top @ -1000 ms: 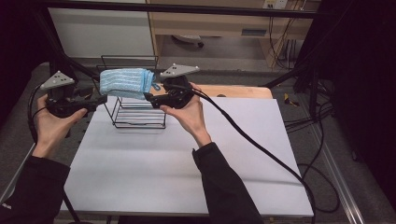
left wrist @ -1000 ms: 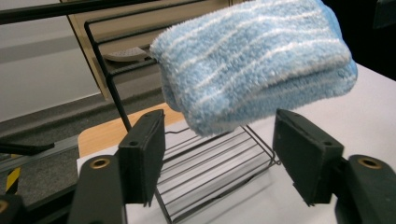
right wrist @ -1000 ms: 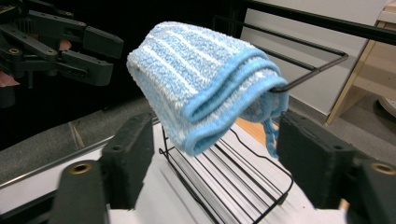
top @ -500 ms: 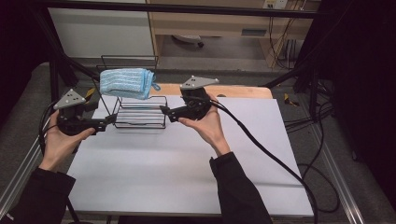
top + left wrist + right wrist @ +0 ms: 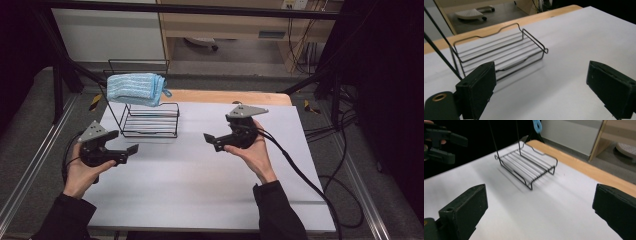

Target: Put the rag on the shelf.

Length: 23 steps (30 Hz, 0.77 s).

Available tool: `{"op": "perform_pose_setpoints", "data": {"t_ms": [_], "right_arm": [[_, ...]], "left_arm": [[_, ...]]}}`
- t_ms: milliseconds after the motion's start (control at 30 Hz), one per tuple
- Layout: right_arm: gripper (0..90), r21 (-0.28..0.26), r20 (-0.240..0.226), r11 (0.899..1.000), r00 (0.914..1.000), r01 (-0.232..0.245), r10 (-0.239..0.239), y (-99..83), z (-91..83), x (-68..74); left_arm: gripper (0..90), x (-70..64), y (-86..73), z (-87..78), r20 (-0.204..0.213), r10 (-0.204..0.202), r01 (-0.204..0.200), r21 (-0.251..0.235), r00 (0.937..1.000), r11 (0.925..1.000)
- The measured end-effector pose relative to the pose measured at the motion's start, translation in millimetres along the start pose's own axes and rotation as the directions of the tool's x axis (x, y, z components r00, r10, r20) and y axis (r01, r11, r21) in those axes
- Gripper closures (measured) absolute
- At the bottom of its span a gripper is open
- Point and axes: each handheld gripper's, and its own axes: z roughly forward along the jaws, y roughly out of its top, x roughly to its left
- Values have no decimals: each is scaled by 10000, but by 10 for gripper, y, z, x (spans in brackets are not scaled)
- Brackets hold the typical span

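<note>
Blue striped cloth [image 5: 135, 89], folded, draped over the top rail of the black wire rack [image 5: 150, 120], which stands at the far left of the white desk [image 5: 200, 190]. Left gripper [image 5: 131, 150]: near side of the rack, just off its front left corner, jaws apart, empty. Right gripper [image 5: 209, 139]: right of the rack, well clear of it, jaws apart, empty.

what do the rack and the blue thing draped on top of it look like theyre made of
The rack looks like thin black wire, probably coated metal: slim bent rods with open gaps. The blue cloth seems soft, ribbed fabric, perhaps microfibre: it sags over the top rail, folded.
</note>
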Motion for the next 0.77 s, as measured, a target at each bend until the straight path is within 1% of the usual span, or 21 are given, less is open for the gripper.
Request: {"op": "perform_pose_setpoints", "data": {"t_ms": [133, 233, 400, 500, 600, 633, 767], "right_arm": [[7, 253, 116, 9995, 9998, -173, 170, -284, -134, -111], [7, 315, 193, 9989, 9993, -335, 329, -512, -241, -199], [7, 520, 393, 9967, 9974, -618, 598, -876, -418, -340], [7, 515, 412, 9938, 9945, -982, 961, -1072, -510, -398], [7, 574, 491, 9913, 9921, -1185, 1158, -1251, -590, -433], [7, 517, 502, 9910, 9914, -1236, 1210, -1307, -611, -447], [7, 514, 577, 9876, 9877, -1481, 1451, -1473, -688, -485]], "left_arm": [[92, -58, -148, 74, 80, 45, -46, 132, 10000, 9999], [93, -101, -250, 121, 135, 98, -102, 254, 9999, 9996], [93, -162, -415, 203, 309, 312, -325, 426, 9990, 9986], [94, -191, -481, 246, 367, 391, -412, 609, 9986, 9973], [94, -213, -530, 281, 438, 458, -490, 744, 9980, 9960], [94, -218, -540, 291, 425, 476, -507, 769, 9980, 9957], [94, -233, -580, 316, 507, 456, -497, 834, 9977, 9953]]}}
